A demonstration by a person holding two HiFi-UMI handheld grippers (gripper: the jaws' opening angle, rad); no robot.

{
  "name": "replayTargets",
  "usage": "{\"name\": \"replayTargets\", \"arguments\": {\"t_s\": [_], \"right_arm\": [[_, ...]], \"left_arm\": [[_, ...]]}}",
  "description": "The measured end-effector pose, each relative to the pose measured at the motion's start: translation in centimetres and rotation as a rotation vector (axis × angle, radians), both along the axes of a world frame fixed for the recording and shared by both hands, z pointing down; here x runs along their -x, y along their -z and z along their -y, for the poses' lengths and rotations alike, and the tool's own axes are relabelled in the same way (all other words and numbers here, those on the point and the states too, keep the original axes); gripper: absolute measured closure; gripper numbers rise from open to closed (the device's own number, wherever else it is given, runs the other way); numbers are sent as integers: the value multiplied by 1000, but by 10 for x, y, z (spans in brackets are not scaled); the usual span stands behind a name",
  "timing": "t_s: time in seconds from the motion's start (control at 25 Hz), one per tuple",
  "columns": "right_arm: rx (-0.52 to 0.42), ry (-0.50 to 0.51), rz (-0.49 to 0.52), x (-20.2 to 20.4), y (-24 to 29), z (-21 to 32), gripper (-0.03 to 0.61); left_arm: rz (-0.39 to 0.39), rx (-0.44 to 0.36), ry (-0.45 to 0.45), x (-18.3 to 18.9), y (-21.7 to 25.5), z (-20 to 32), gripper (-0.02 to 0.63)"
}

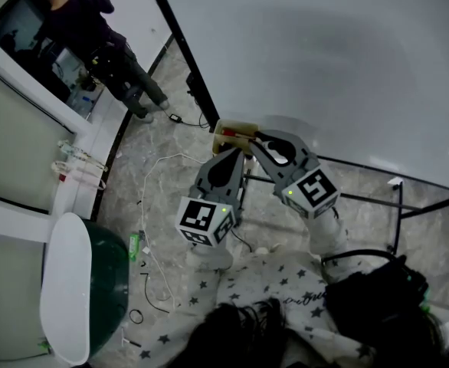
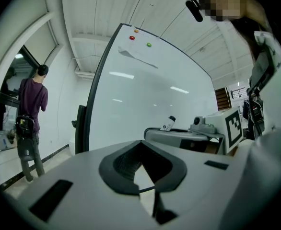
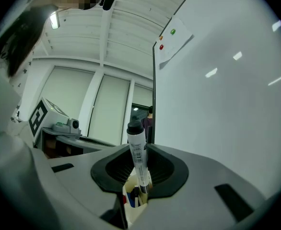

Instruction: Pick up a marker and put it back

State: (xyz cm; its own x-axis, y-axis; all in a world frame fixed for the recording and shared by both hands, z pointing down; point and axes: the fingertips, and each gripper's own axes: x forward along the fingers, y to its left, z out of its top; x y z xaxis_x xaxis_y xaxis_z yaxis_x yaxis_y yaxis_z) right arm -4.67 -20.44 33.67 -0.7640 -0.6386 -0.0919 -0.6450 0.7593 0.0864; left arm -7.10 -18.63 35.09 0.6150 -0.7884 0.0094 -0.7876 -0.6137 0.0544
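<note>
A: Where is the marker (image 3: 137, 147)?

B: It stands upright between the jaws of the right gripper (image 3: 139, 175), black cap on top, with a printed label running down its white barrel. The pads are clamped against the barrel from both sides.

A: And its lower end?

B: It hangs right over a small cream holder (image 3: 139, 206), where the red and blue ends of other markers (image 3: 131, 199) show. Whether the tip is inside the holder or just above it can't be made out.

A: What about the left gripper (image 2: 141, 164)?

B: Its jaws are drawn together at the tips, with nothing between them. It sits just beside the right one, and in the head view both noses aim at the holder.

A: Where does the holder sit?

B: At the lower corner of the big whiteboard (image 1: 324, 67), close to its dark frame. Near the top of the board there are red, orange and green magnets (image 2: 148, 45), with a sheet of paper (image 2: 139, 56) below them.

A: Is anyone else about?

B: A person (image 1: 94, 29) in a dark purple top stands well apart from the grippers, back turned. White cables (image 1: 159, 175) trail over the marbled floor (image 1: 171, 129)
</note>
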Motion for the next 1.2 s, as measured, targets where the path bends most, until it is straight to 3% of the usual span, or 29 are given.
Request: {"name": "replayTargets", "arguments": {"t_s": [0.4, 1.2], "right_arm": [[-26, 23, 4, -12, 34, -15, 505], [-8, 44, -19, -9, 30, -17, 505]], "left_arm": [[-4, -13, -31, -8, 16, -8, 612], [-28, -20, -15, -4, 17, -6, 612]]}}
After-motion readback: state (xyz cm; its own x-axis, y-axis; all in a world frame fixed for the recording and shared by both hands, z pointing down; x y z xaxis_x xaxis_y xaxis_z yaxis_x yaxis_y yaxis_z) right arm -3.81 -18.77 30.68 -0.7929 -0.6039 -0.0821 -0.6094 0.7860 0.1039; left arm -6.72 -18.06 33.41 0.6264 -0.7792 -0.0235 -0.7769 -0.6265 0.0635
